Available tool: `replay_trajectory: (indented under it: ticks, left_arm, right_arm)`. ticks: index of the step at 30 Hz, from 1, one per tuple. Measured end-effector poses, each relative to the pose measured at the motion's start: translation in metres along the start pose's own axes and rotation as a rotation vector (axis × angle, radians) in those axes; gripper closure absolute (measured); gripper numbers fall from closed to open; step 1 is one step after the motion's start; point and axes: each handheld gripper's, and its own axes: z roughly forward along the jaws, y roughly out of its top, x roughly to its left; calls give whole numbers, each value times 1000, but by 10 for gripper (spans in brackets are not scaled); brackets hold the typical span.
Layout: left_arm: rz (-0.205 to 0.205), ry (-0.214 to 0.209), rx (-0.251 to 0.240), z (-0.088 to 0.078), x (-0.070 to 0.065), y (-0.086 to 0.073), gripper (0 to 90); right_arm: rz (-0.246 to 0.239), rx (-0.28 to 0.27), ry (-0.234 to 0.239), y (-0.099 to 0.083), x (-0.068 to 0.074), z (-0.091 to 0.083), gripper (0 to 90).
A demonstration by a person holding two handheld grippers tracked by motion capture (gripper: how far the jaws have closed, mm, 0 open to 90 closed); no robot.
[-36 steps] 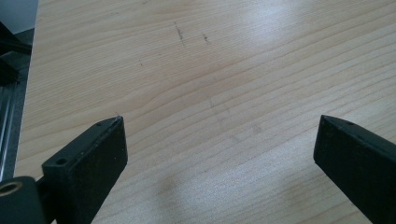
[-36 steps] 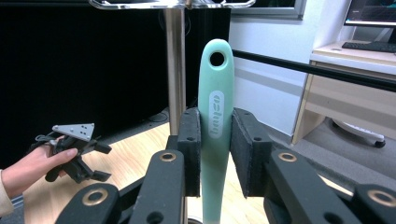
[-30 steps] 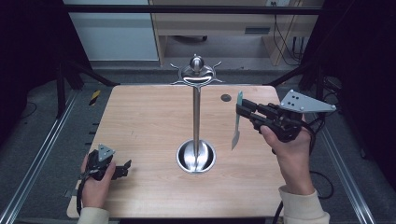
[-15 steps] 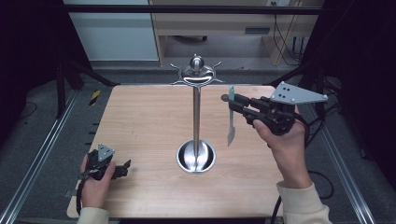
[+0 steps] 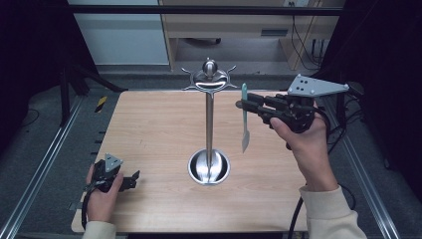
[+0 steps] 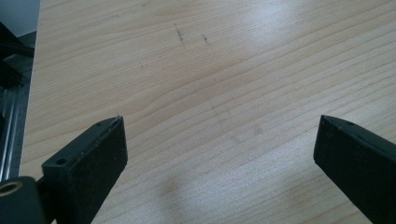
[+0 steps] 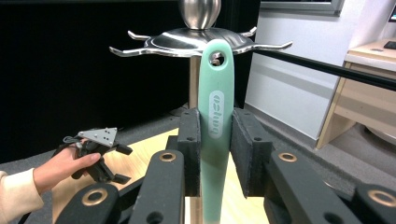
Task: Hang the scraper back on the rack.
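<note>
One metal stand (image 5: 209, 124) just beside gripper-held green utensil (image 5: 244, 117).

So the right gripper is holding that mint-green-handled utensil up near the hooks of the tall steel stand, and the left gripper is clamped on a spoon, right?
Not quite. The left gripper holds nothing: the left gripper view shows its jaws apart over bare wooden table. The rest stands: the right gripper grips the mint-green-handled utensil near the hooks of the tall steel stand.
</note>
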Motion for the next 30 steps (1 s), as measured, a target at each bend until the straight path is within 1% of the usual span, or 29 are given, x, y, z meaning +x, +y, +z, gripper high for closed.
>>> replay_trajectory:
  ticks: [4, 12, 24, 30]
  left_arm:
    - [-3, 1, -2, 0, 0, 0, 26]
    - [-3, 0, -2, 0, 0, 0, 26]
    - [-2, 0, -3, 0, 0, 0, 26]
    - [0, 0, -1, 0, 0, 0, 26]
  right_arm:
    - [9, 3, 11, 1, -2, 2, 743]
    - [7, 26, 22, 2, -2, 7, 743]
    - [12, 48, 26, 3, -3, 14, 743]
    - [14, 47, 27, 3, -2, 19, 743]
